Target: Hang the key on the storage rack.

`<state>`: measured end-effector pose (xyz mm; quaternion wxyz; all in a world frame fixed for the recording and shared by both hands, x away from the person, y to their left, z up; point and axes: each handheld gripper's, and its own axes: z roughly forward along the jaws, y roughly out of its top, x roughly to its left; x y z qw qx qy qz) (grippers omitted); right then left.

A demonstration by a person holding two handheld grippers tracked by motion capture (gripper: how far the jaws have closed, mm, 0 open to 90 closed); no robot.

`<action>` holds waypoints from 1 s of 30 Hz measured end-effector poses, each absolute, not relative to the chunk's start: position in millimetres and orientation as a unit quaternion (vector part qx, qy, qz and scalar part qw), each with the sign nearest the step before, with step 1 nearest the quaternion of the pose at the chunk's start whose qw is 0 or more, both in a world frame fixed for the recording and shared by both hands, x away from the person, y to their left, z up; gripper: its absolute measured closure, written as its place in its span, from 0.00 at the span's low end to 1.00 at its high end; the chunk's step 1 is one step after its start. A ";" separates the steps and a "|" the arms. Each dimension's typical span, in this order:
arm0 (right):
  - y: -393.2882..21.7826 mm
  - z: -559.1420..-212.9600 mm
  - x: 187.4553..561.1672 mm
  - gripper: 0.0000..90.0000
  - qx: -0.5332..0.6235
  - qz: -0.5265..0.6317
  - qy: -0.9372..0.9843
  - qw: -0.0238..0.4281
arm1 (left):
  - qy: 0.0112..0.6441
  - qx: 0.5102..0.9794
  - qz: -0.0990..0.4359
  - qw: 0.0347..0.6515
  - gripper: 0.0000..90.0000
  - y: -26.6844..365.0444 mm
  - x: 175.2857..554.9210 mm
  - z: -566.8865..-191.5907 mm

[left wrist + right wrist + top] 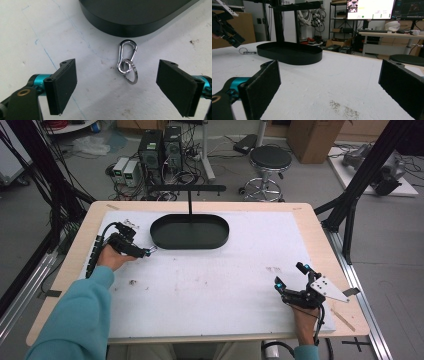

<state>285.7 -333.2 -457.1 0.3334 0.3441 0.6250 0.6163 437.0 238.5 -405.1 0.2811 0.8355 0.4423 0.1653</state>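
Where the frame ends, the tray (130, 22) is cut off.

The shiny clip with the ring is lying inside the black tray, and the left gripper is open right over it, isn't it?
Not quite. The clip lies on the white mat, just outside the black tray, not inside it. The left gripper view shows this. The left gripper is indeed open over it.
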 end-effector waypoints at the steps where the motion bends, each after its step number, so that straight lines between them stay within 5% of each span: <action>1: -333.2 -457.2 285.6 0.04 0.344 0.616 0.625 0.333 | 0.444 0.835 0.164 0.280 0.21 238.1 437.2 -405.6; 9: -333.2 -457.1 285.7 0.04 0.345 0.617 0.624 0.333 | 0.442 0.843 0.155 0.265 0.33 234.4 438.2 -410.4; 17: -333.3 -457.2 285.7 0.04 0.345 0.617 0.625 0.332 | 0.439 0.846 0.151 0.261 0.58 234.3 437.1 -409.9; 30: -333.1 -457.2 285.6 0.04 0.345 0.617 0.624 0.332 | 0.441 0.849 0.148 0.250 0.82 230.8 437.2 -411.9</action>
